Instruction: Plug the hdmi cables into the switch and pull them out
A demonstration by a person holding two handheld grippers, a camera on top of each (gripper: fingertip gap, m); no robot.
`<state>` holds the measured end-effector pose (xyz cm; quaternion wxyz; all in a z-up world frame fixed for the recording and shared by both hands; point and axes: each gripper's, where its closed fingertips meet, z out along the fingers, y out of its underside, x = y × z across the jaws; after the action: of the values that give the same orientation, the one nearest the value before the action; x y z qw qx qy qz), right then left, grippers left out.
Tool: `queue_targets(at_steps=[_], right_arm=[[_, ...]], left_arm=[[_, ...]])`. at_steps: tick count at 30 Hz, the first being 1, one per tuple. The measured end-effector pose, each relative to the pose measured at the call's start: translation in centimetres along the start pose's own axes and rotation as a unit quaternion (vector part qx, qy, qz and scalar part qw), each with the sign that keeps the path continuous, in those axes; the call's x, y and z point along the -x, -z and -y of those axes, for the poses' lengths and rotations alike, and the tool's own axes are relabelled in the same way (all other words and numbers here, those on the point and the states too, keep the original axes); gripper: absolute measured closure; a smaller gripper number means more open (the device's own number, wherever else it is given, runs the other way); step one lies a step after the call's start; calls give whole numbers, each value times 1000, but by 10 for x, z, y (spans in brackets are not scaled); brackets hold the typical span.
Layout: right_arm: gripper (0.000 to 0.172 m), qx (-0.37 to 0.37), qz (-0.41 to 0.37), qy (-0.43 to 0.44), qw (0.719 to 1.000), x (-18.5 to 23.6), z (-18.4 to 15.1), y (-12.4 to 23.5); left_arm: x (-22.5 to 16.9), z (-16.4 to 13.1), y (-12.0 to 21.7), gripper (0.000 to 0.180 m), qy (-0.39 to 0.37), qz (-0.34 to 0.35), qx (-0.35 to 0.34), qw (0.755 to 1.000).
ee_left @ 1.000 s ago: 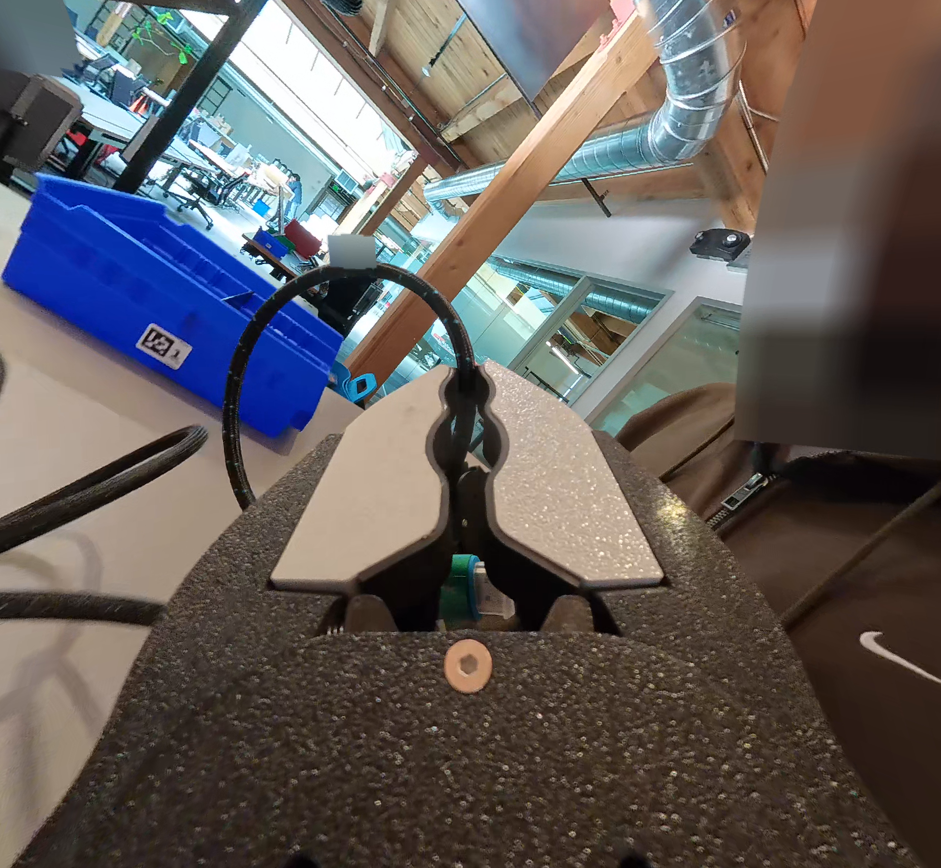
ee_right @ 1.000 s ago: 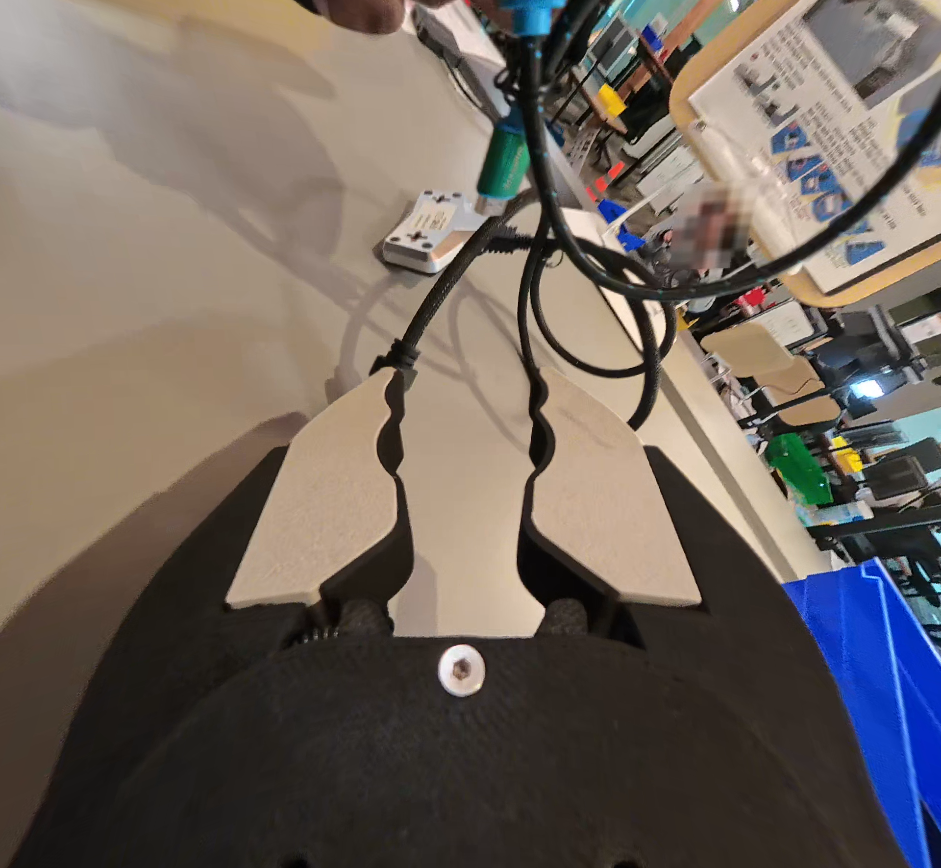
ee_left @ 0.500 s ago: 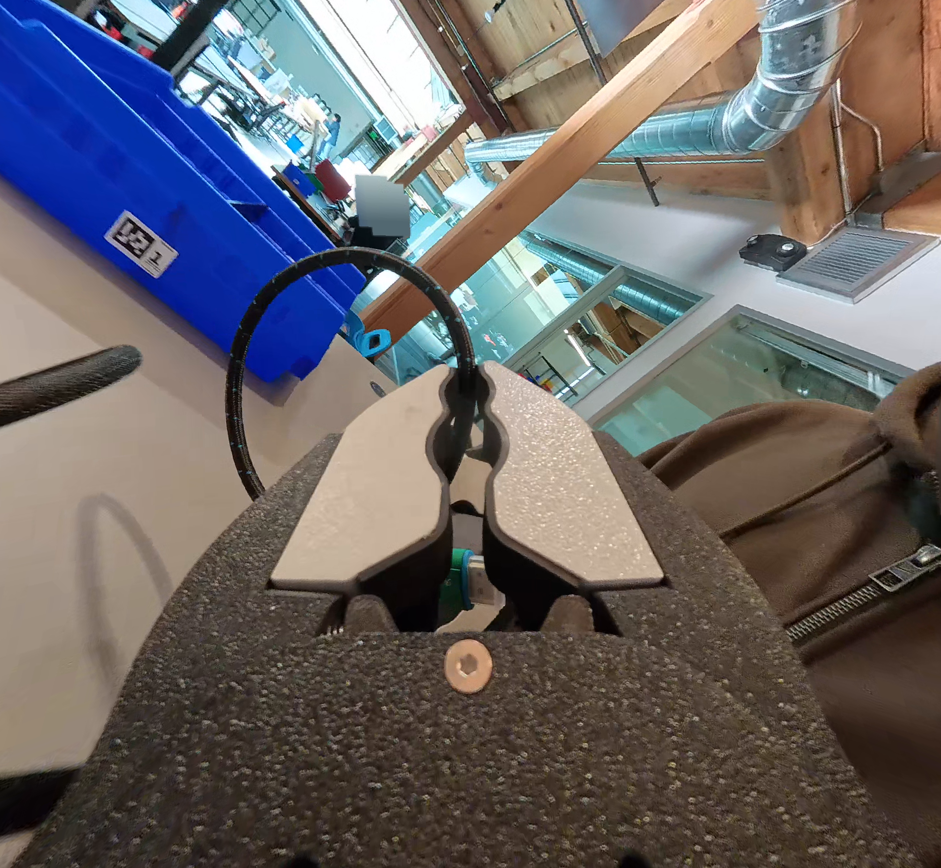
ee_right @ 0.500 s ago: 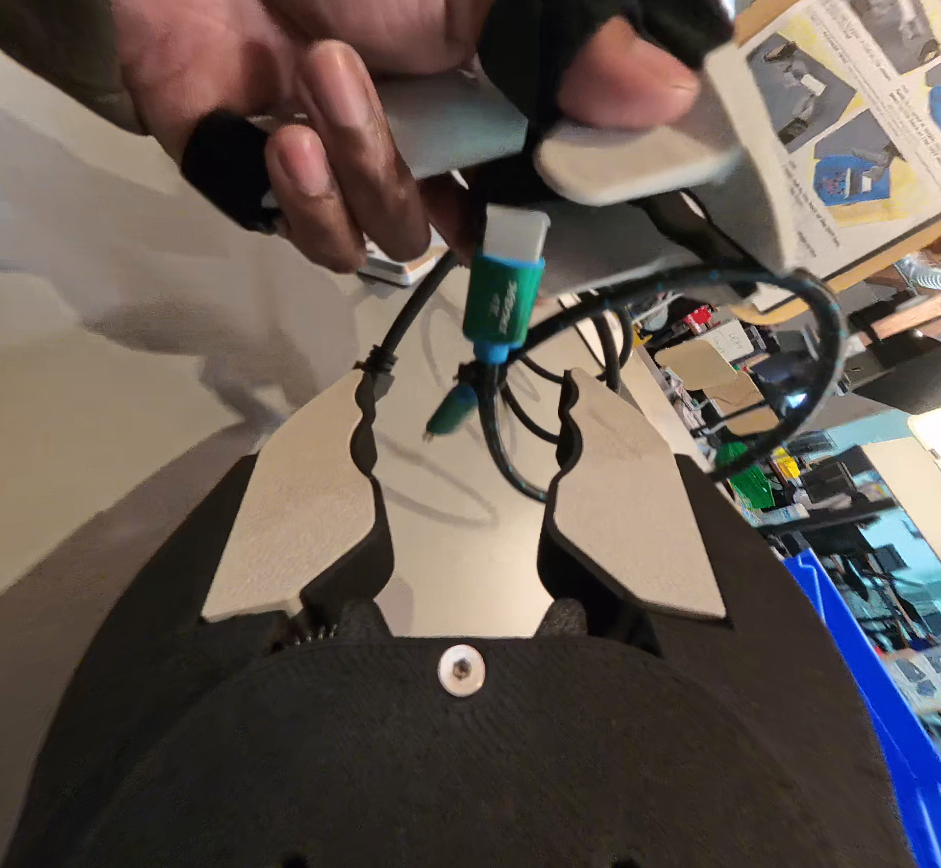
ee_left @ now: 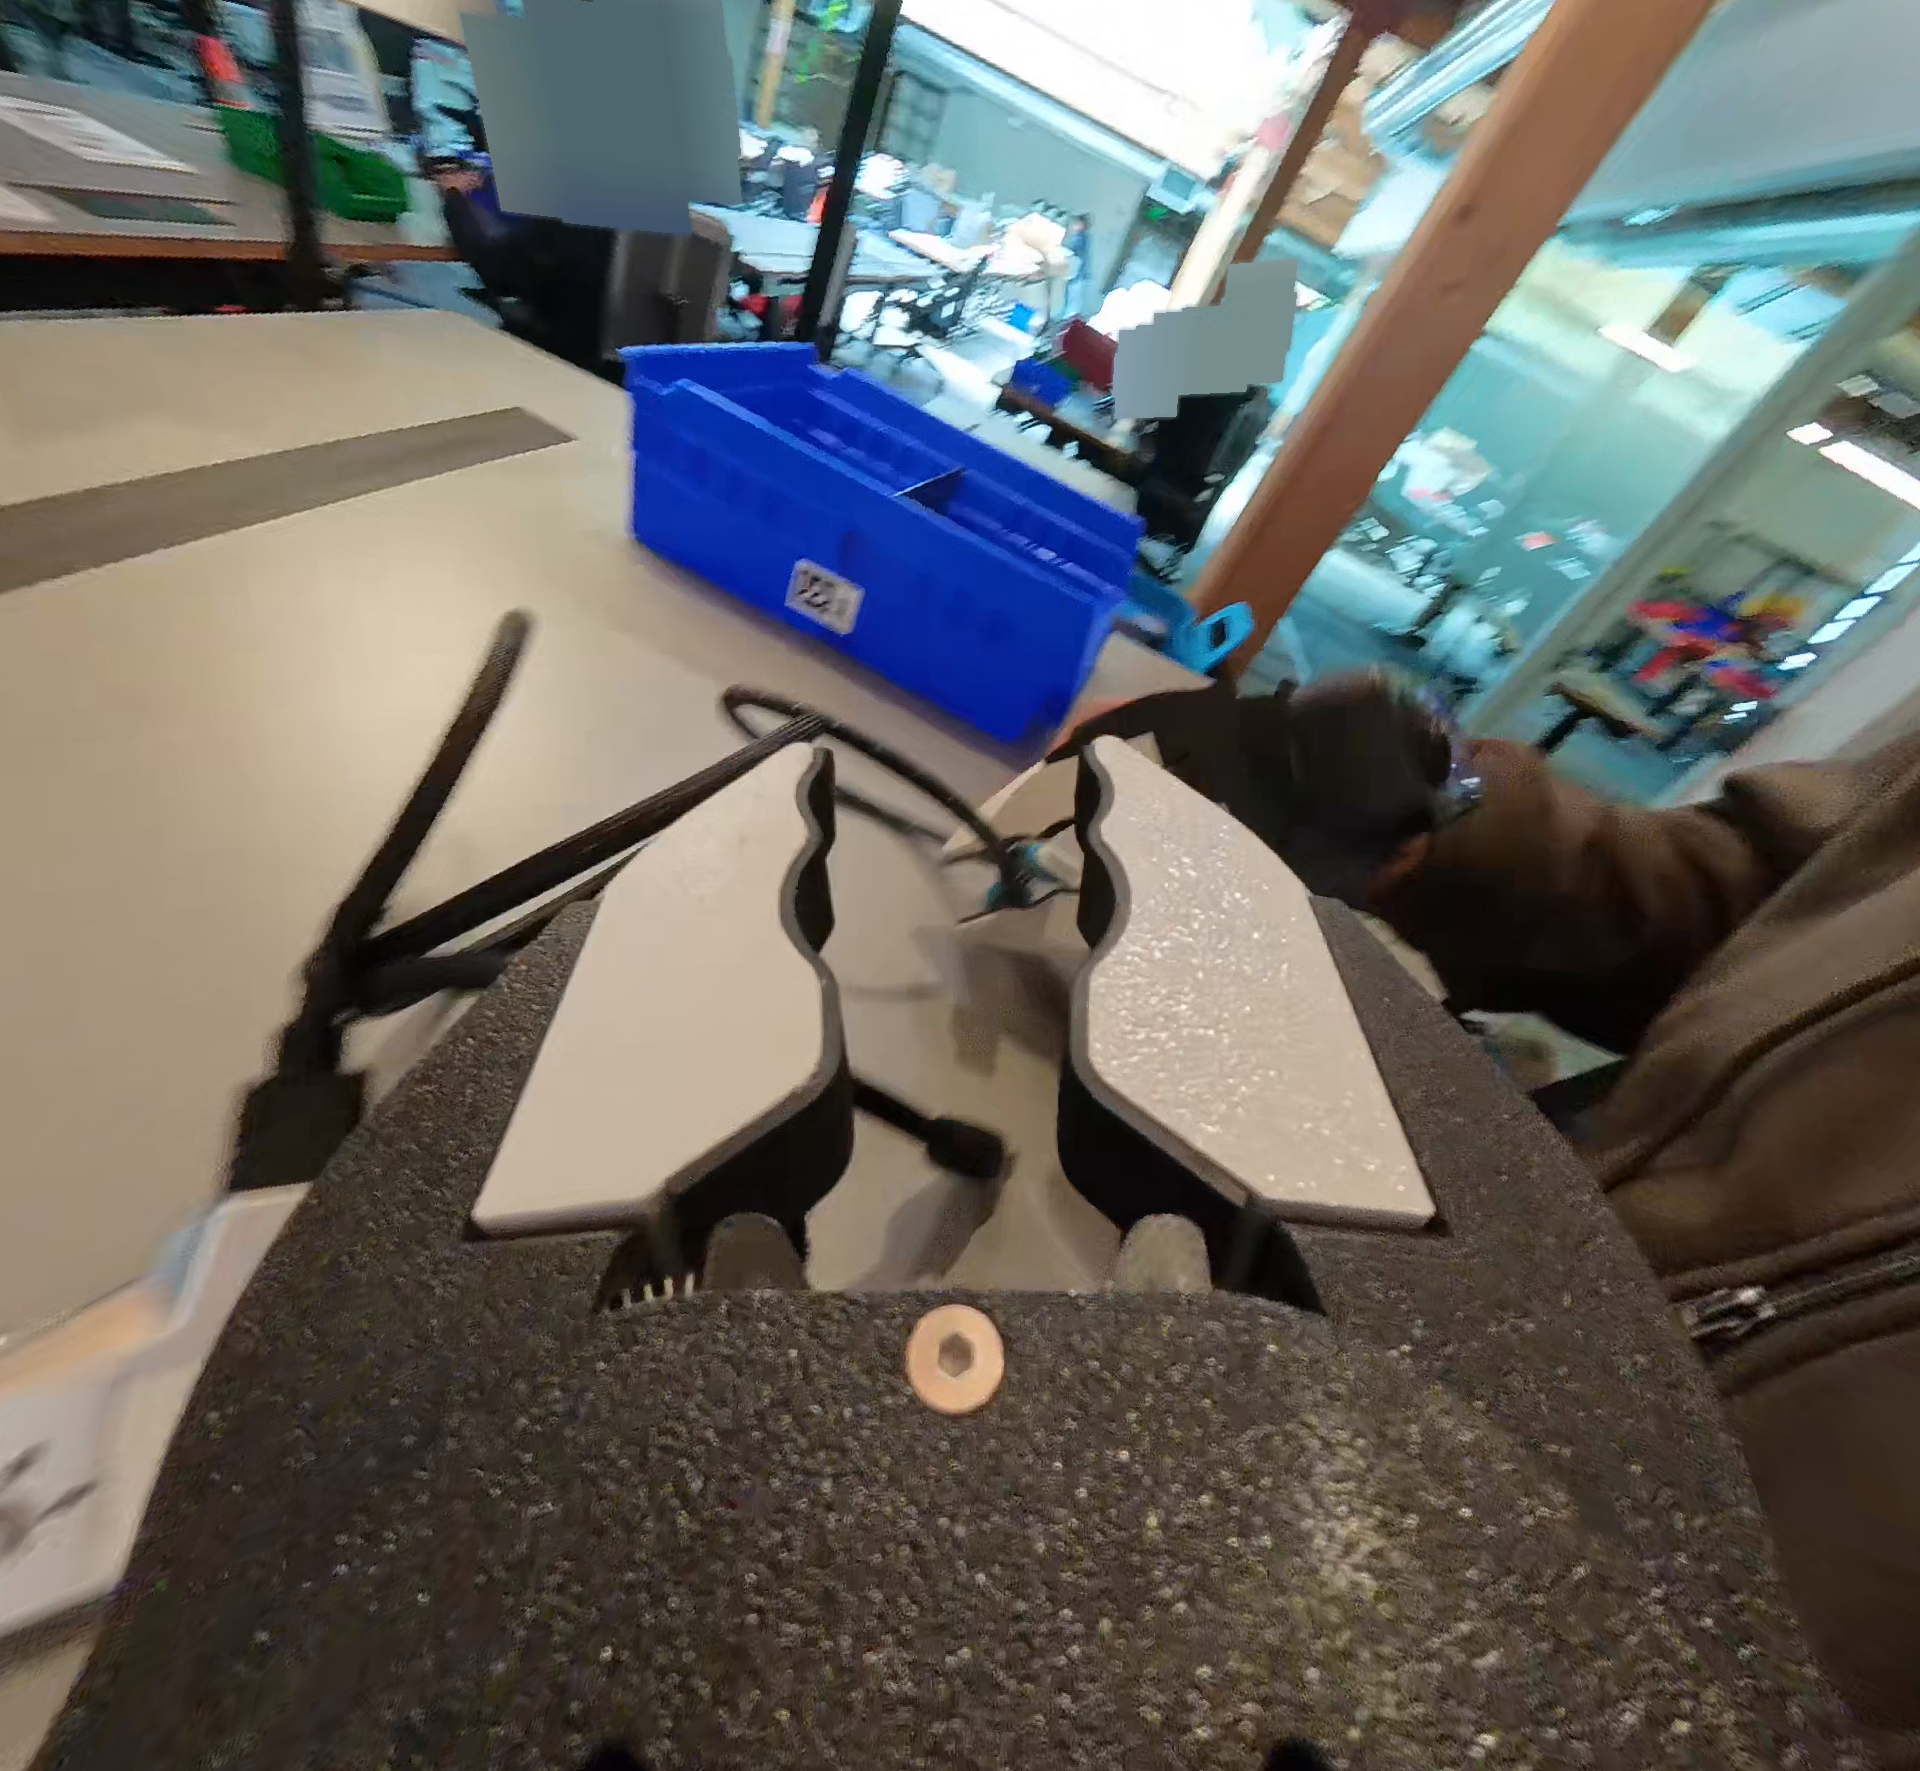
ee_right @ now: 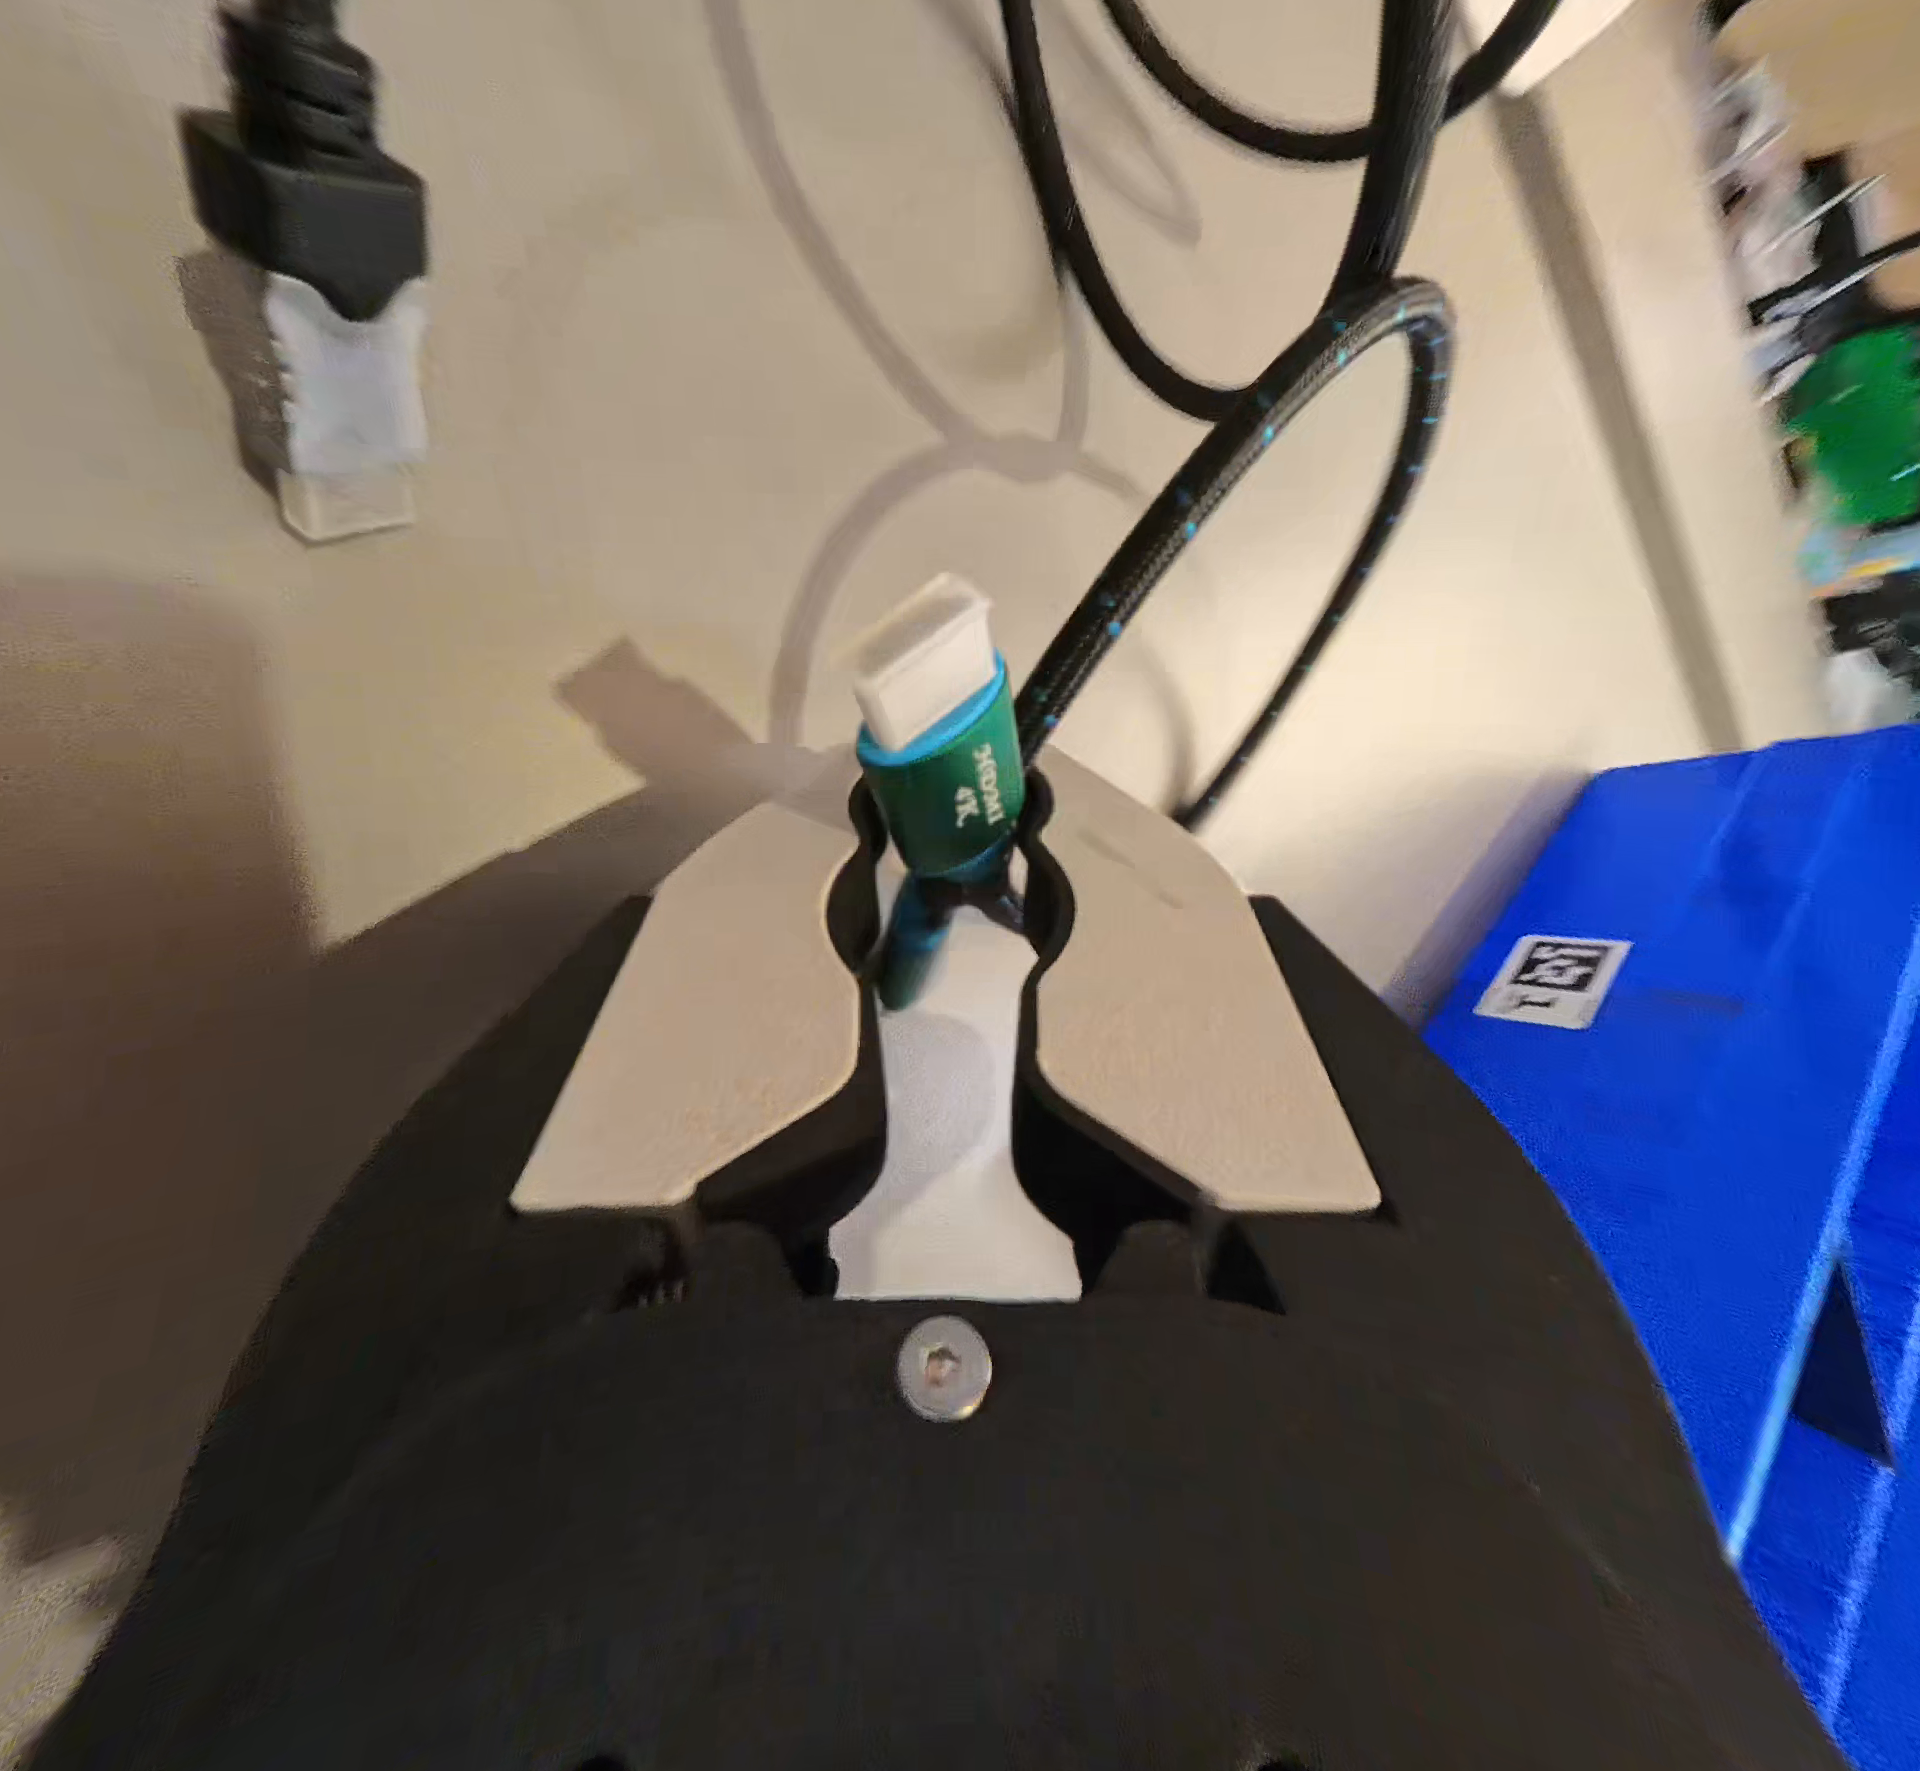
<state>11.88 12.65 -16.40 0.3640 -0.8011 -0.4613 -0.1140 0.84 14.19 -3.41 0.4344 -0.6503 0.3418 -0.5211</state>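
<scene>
right gripper: the right gripper (ee_right: 945,822) is closed on a green cable plug (ee_right: 951,791). both fingertips (ee_right: 1101,848) press its sides at the notched tips, and the plug's pale capped end sticks out past them, tilted to the far left.
plug's cable: a black braided cable with blue flecks (ee_right: 1340,516) leaves the plug, arcs up to the right and loops back down toward the desk (ee_right: 582,391). a second green plug end (ee_right: 909,952) hangs between the fingers nearer the palm.
left gripper: the left gripper (ee_left: 951,828) stands well open with nothing between its fingers (ee_left: 686,994). it hovers over the desk, and the right gripper's tips show just beyond its right finger.
nearby: a thicker black cable with a black connector and pale cap (ee_right: 312,287) lies on the desk at far left. more black cable loops (ee_right: 1174,111) lie at the far side. a blue bin (ee_right: 1704,1046) sits right of the right gripper, and in the left view stands farther back on the desk (ee_left: 883,568).
handling advice: the grip sits at the very tips on a smooth rounded body, so i judge it could twist. keep the squeeze steady, move slowly, and let the braided loop trail free of the other cables.
blur: both views are smeared, so fine contact is hard to read.
</scene>
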Motion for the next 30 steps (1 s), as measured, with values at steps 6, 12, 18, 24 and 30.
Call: queue_targets(at_steps=[6,12,18,24,30], right_arm=[[118,33,36,1,999,-5,-9,0],[118,-4,58,-2,998,6,5,18],[119,-21,72,-12,997,29,16,15],[120,-55,61,-46,996,31,23,14],[122,-153,-5,-27,988,12,56,11]], left_arm=[[69,-45,49,122,-26,158,104,982],[113,-66,47,119,-35,216,227,949],[146,-96,20,126,-36,232,374,897],[129,-75,1,145,-1,144,239,960],[89,-35,7,145,110,-29,-2,994]])
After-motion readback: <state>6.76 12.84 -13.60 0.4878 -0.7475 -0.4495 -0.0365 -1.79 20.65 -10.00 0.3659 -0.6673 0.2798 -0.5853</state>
